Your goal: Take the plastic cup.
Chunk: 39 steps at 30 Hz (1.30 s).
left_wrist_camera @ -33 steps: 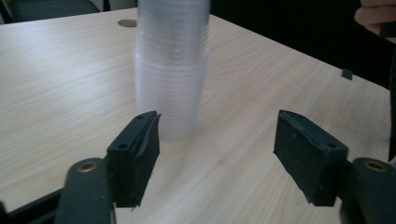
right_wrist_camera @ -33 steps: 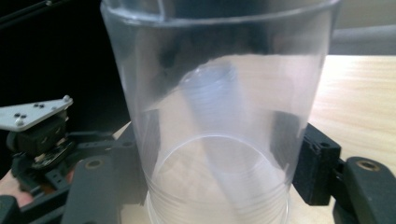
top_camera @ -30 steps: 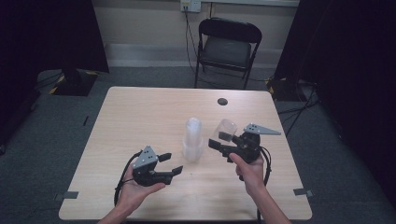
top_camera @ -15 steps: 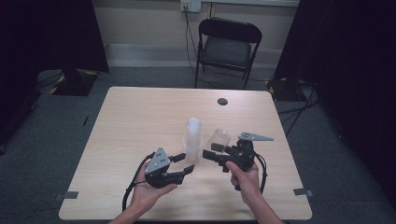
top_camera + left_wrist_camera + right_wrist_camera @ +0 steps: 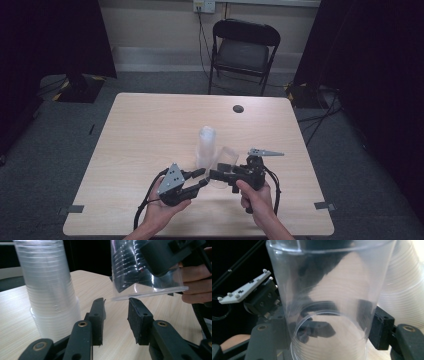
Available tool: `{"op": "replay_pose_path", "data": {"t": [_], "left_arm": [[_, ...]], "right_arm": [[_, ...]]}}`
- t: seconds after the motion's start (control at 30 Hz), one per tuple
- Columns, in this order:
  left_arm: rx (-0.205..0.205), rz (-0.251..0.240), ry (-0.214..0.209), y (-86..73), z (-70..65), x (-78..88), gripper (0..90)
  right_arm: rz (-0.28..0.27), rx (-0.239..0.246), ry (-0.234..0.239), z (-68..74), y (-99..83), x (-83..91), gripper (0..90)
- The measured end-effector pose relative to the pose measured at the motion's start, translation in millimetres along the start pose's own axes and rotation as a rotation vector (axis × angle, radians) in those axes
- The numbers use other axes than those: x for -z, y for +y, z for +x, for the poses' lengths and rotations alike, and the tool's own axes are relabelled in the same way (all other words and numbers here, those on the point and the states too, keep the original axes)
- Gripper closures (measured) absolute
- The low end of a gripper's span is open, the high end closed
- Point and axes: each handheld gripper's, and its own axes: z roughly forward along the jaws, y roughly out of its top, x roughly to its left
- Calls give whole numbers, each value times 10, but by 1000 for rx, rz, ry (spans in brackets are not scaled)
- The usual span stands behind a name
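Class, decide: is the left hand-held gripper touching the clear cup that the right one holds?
Cannot tell. In the left gripper view the left hand-held gripper has its jaw tips right at the rim of the clear cup; no plain gap or contact shows.

Stack of cups runs off the top edge in the left gripper view, and the held cup loses its base up top too.

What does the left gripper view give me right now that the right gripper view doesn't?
Left gripper view: the left gripper, jaws apart, having just been closing, its tips just under the rim of the clear cup with nothing between them. Right gripper view: the right gripper clamped on that cup's walls, seen down its length. Both show the cup stack.
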Motion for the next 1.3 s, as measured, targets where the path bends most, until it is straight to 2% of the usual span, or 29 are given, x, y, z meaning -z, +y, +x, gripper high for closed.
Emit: {"op": "replay_pose_path", "data": {"t": [0.07,0.13,0.27,0.33,0.43,0.8,1.0,1.2,1.27,1.3], "left_arm": [[-18,-10,5,5,-30,4,695],[-42,-36,38,20,-68,22,708],[-46,-68,35,35,-109,31,713],[-68,-71,38,36,-118,31,722],[-60,-70,34,36,-98,20,741],[-115,-93,87,14,-121,-17,722],[-90,-111,99,3,-111,-12,723],[-138,-119,95,-6,-115,-5,794],[-170,-115,107,-7,-126,0,819],[-159,-112,105,-6,-123,-1,832]], "right_arm": [[-2,-12,6,9,-10,-7,335],[-3,-29,16,14,-23,-7,335],[-11,-56,34,28,-46,0,335],[-9,-66,38,31,-52,-8,335],[-9,-76,33,39,-58,-16,334],[15,-104,62,82,-117,-134,348],[9,-159,86,57,-128,-162,357],[5,-167,90,47,-140,-167,331],[1,-161,89,51,-138,-170,308],[-1,-155,91,57,-136,-172,289]]}}
